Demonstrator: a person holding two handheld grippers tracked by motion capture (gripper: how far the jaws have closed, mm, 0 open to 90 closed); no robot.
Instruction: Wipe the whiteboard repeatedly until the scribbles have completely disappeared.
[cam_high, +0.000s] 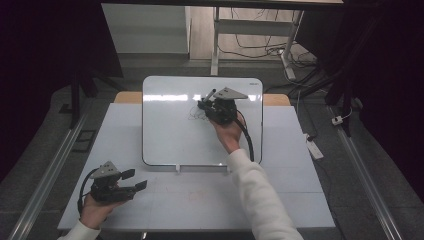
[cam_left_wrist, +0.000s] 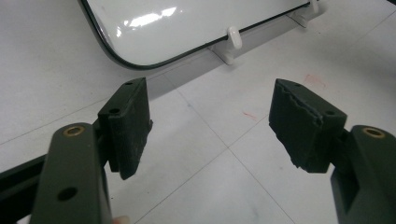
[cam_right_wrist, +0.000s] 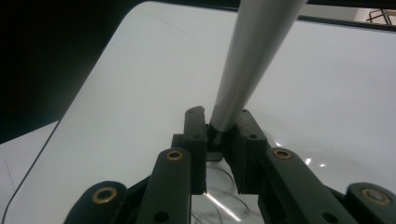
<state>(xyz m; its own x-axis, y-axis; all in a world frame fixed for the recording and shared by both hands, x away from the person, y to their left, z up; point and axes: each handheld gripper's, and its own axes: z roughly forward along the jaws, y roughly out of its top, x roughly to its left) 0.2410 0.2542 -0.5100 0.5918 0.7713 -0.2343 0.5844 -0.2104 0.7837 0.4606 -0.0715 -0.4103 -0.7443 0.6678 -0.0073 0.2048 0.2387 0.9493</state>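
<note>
A whiteboard (cam_high: 170, 135) lies on the far half of the white table (cam_high: 200, 200), with a dark scribble (cam_high: 194, 115) near its upper middle. My right gripper (cam_high: 205, 104) hovers over that scribble, shut on a grey marker (cam_high: 209, 94) that sticks out past the jaws. In the right gripper view the marker (cam_right_wrist: 252, 56) rises from between the pads of the right gripper (cam_right_wrist: 219, 126) over the whiteboard (cam_right_wrist: 140, 93). My left gripper (cam_high: 135, 179) rests low at the table's front left, open and holding nothing. In its own view the left gripper (cam_left_wrist: 210, 126) faces the whiteboard's near corner (cam_left_wrist: 177, 28).
White clips (cam_high: 177, 169) hold the whiteboard's near edge, one clip (cam_left_wrist: 233, 39) seen close up. Behind the table stand desk legs (cam_high: 216, 45) and floor cables. A power strip (cam_high: 315, 148) lies on the floor to the right.
</note>
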